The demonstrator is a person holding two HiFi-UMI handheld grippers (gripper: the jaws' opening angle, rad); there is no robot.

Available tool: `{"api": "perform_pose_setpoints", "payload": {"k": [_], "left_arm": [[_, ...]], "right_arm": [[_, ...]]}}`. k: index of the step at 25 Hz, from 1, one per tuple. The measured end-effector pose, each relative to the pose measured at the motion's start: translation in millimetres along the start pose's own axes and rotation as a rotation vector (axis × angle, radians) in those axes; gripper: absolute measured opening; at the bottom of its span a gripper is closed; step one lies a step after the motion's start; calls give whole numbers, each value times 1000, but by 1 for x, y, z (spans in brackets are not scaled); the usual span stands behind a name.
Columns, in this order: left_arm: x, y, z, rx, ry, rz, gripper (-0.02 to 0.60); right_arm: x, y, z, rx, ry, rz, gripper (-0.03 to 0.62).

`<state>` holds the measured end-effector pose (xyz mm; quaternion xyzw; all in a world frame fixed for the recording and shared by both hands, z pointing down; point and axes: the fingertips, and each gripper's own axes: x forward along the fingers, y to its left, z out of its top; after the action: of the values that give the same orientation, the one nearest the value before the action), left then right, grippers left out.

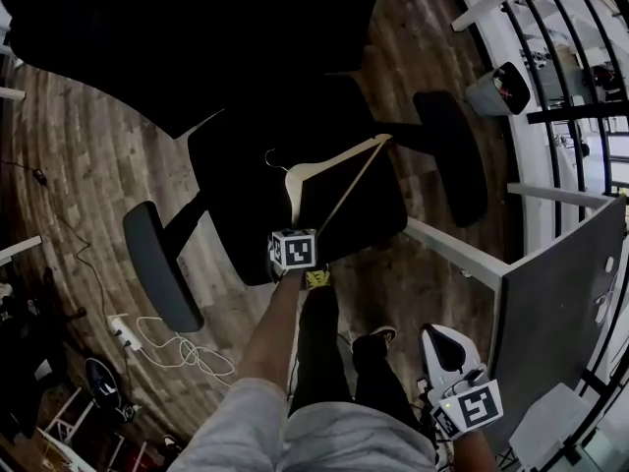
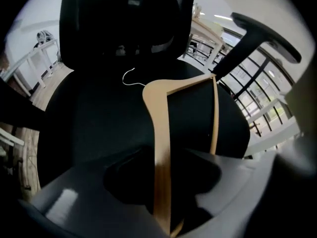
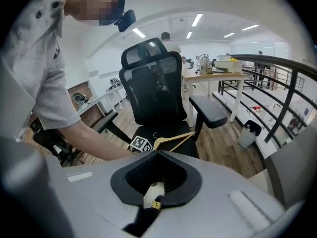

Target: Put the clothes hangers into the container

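Note:
A wooden clothes hanger (image 1: 334, 162) with a wire hook lies on the black seat of an office chair (image 1: 236, 195). My left gripper (image 1: 299, 227) points steeply down at the hanger's near end, its marker cube just behind it. In the left gripper view one arm of the hanger (image 2: 161, 133) runs straight between the jaws of that gripper (image 2: 166, 202), which stand apart around it. My right gripper (image 1: 437, 337) hangs low at the right, away from the chair, and its jaws are hidden. The right gripper view shows the hanger (image 3: 171, 140) on the seat ahead.
The chair's armrests (image 1: 162, 264) (image 1: 452, 155) flank the seat, its backrest is beyond. A small bin (image 1: 496, 88) stands by a railing at the far right. A grey desk panel (image 1: 560, 303) and white legs are to the right. A power strip with cables (image 1: 128, 337) lies on the floor at the left.

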<state>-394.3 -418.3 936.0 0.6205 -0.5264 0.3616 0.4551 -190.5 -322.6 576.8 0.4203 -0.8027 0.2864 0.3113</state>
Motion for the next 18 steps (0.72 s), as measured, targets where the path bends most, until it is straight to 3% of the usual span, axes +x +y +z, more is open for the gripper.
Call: {"api": "perform_pose_setpoints", "payload": {"k": [3,7,11,18], "left_arm": [[8,1,0,-34,-9,25,186],[10,2,-1,-42,-41,1,171],[5,-3,-1,-28,-97,-18,85],[-40,17,3,-14,-207,30,84]], "right_arm": [[3,-2,-3,11,28,-11,-2],[2,-2,-12,25,68,-24,-2],[-2,-8,-20,31,75,-27,-3],[-6,4,-20,19,33,-16,-3]]}}
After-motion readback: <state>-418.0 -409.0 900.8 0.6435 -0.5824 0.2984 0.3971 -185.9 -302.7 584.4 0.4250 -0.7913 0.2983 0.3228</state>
